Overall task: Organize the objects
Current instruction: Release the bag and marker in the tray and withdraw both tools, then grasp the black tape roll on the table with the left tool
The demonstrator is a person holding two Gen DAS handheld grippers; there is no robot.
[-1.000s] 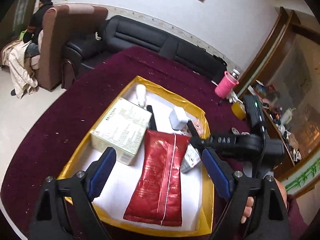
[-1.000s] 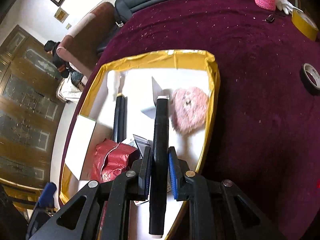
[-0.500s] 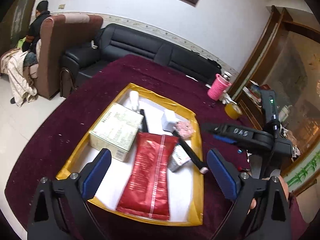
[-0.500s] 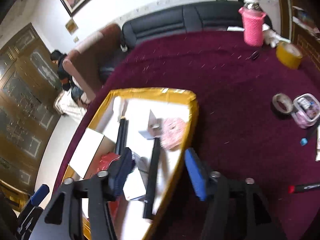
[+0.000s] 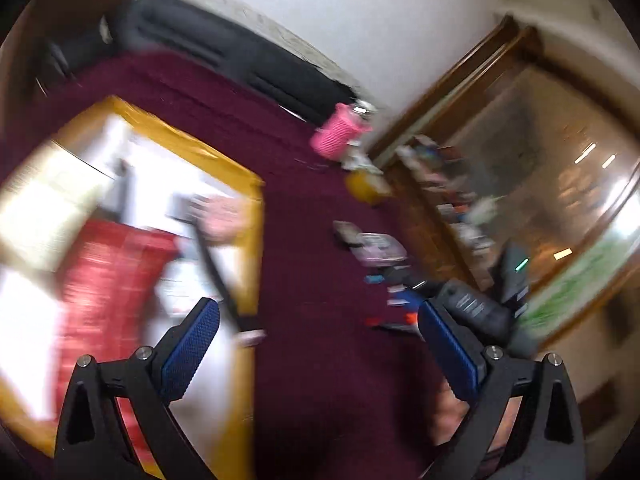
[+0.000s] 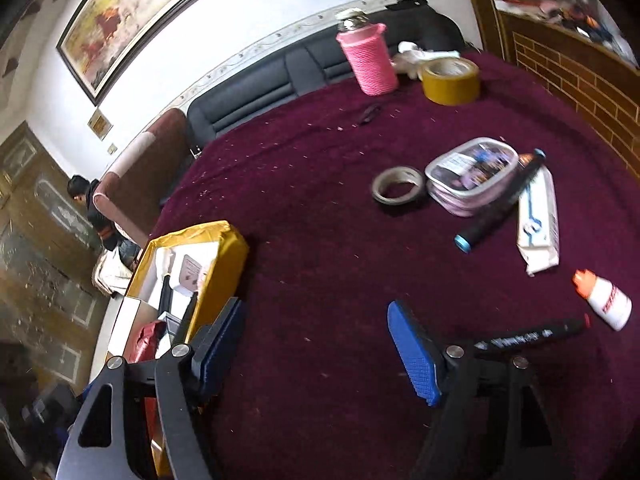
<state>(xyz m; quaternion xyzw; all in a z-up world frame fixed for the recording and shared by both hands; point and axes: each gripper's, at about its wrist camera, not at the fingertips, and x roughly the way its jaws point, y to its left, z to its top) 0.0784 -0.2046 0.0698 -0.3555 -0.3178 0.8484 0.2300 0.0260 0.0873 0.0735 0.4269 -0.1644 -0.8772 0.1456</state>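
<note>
A yellow-rimmed box [image 5: 248, 208] on the maroon table holds a red packet [image 5: 100, 280], a pale carton [image 5: 44, 204], a pink puff [image 5: 224, 216] and a black stick [image 5: 216, 276] leaning over its rim; the left wrist view is blurred. The box also shows in the right wrist view [image 6: 224, 264]. My left gripper [image 5: 316, 344] is open and empty over the cloth right of the box. My right gripper [image 6: 320, 348] is open and empty. Ahead of it lie a black marker [image 6: 532, 334], a white bottle [image 6: 604, 300], a black tube [image 6: 500, 204], a white tube [image 6: 538, 220], a clear pouch [image 6: 472, 172] and a tape ring [image 6: 398, 184].
A pink-sleeved flask [image 6: 368, 56] and a yellow tape roll [image 6: 452, 80] stand at the table's far edge. A black sofa [image 6: 280, 80] lies behind. A wooden cabinet [image 6: 576, 64] stands at the right. A person [image 6: 92, 204] sits far left.
My right gripper opened, left the black stick in the box and swung right towards the loose items. My left gripper also swung right, away from the box.
</note>
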